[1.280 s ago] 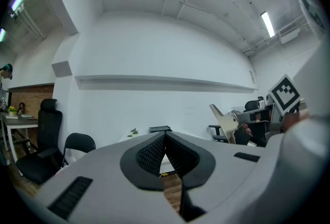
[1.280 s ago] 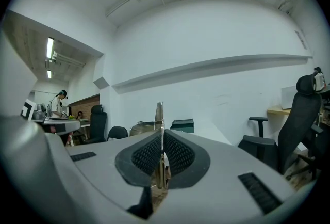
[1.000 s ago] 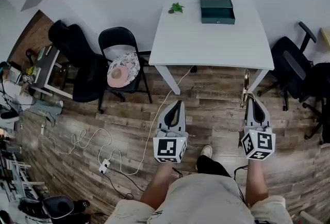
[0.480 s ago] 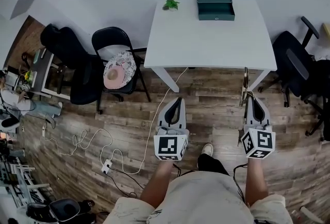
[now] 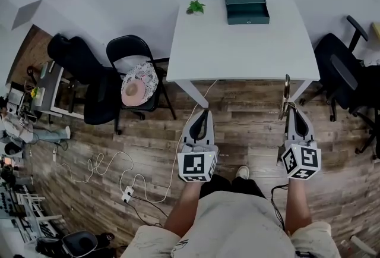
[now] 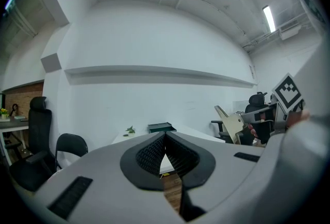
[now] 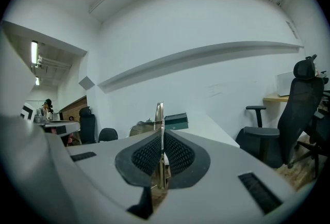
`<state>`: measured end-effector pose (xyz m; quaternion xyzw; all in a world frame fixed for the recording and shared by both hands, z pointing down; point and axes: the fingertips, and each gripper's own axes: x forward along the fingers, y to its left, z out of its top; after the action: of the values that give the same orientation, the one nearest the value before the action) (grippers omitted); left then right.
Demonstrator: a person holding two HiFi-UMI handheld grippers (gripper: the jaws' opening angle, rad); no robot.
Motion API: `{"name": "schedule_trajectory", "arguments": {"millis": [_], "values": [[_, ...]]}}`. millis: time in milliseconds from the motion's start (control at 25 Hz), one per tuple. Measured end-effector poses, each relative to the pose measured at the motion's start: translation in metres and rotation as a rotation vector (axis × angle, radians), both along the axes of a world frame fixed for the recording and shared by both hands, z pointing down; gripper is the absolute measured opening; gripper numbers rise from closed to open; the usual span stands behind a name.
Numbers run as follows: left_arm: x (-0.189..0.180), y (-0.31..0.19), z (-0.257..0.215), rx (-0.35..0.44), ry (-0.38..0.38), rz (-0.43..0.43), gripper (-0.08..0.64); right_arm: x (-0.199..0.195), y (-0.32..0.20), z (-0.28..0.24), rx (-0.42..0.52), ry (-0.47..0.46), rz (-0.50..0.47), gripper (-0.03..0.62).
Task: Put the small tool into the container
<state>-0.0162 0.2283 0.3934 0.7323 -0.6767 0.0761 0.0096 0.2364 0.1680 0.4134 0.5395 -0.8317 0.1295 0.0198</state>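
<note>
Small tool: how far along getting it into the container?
Done: the small tool is clamped in the right gripper. In hand: it hangs over the floor, short of the white table; the left gripper is shut and empty. Left: reach the green container at the table's far edge, drop it in.

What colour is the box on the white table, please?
Dark green; the box shows best in the head view.

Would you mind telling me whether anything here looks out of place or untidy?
Nothing is spilled or damaged. Only a white cable trails loosely from under the table across the wooden floor to a power strip.
</note>
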Motion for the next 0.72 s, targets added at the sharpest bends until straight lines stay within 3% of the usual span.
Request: {"name": "schedule_trajectory", "arguments": {"millis": [720], "values": [[0.004, -0.056, -0.013, 0.084, 0.029, 0.062, 0.006, 0.018, -0.038, -0.019, 0.062, 0.003, 0.082, 0.015]]}}
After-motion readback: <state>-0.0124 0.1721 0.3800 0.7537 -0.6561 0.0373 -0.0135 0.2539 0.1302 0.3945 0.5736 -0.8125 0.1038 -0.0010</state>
